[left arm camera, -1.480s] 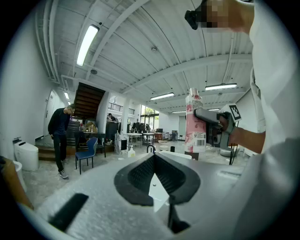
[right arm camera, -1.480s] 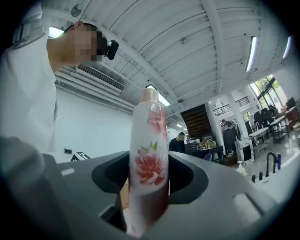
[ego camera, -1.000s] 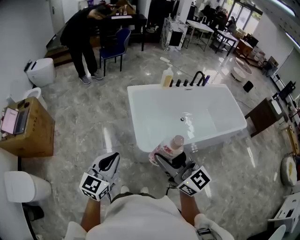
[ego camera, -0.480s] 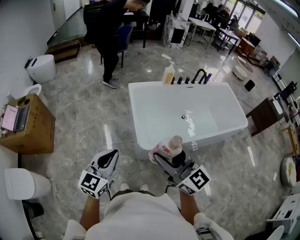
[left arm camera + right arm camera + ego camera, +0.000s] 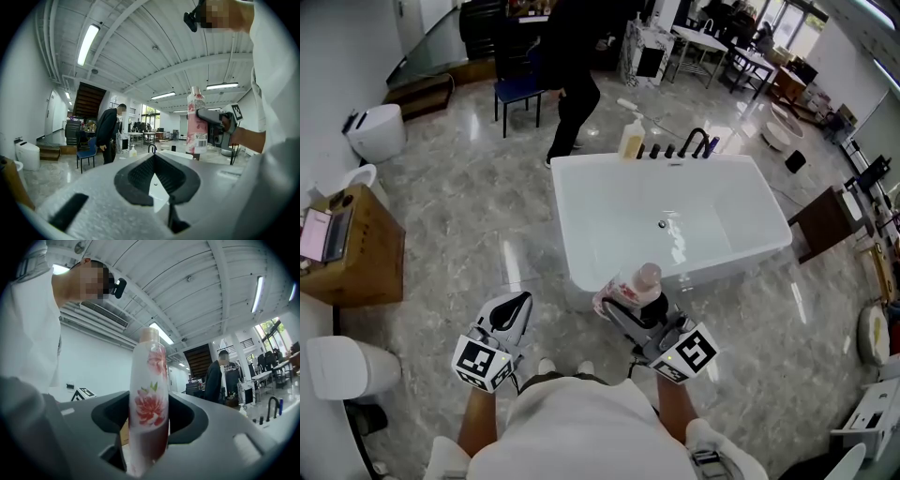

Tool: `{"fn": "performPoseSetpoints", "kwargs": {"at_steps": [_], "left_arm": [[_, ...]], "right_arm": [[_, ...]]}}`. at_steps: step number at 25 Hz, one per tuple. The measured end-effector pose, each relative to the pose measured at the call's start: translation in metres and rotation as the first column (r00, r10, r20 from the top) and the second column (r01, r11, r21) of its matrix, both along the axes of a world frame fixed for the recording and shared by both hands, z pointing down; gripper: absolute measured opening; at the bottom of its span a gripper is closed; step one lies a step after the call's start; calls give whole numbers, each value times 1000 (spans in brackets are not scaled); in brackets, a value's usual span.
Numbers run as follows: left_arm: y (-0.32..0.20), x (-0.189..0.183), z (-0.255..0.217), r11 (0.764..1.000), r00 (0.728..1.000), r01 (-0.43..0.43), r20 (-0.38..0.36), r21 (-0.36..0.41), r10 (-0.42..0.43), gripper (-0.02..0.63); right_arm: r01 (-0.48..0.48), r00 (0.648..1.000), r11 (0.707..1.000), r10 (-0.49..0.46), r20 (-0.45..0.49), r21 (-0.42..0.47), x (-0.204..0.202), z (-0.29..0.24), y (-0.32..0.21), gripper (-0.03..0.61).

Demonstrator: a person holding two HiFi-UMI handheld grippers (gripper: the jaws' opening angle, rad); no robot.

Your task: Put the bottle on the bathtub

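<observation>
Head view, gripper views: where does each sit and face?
Head view: on the head, steeply down at the bathtub; shows forearms, left gripper, right gripper with bottle.
Left gripper view: along its shut, empty jaws, across the room; white shirt at right.
Right gripper view: upward along jaws clamping the bottle; white shirt at left.
Shared: both gripper views catch the dark-clothed person.

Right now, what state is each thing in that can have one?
Right gripper, shut on the bottle.
Bottle, capped, upright, held in the air, not yet set down.
Left gripper, shut, empty.
Bathtub, empty, no water visible.
Pump bottle, upright on the far rim.
</observation>
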State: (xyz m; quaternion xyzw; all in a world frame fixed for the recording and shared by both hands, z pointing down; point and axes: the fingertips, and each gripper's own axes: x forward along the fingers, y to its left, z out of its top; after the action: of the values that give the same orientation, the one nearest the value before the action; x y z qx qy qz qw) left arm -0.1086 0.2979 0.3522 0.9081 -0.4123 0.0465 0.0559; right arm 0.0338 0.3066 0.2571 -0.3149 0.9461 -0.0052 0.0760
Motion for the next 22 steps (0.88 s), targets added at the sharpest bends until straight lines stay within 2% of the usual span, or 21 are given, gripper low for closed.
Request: {"fn": "performPoseSetpoints", "kwargs": {"at_steps": [18,22], "left_arm": [[-3,5,7,1000,1000,-3,17,-17,3,2],[-6,16,10,1000,1000,-1,21,-26,2,2]], "right_arm": [[-28,1000,1000,28,0,-4,16,5,-10,244],[-23,1000,1000,23,2,-11,26,9,-14,244]]}}
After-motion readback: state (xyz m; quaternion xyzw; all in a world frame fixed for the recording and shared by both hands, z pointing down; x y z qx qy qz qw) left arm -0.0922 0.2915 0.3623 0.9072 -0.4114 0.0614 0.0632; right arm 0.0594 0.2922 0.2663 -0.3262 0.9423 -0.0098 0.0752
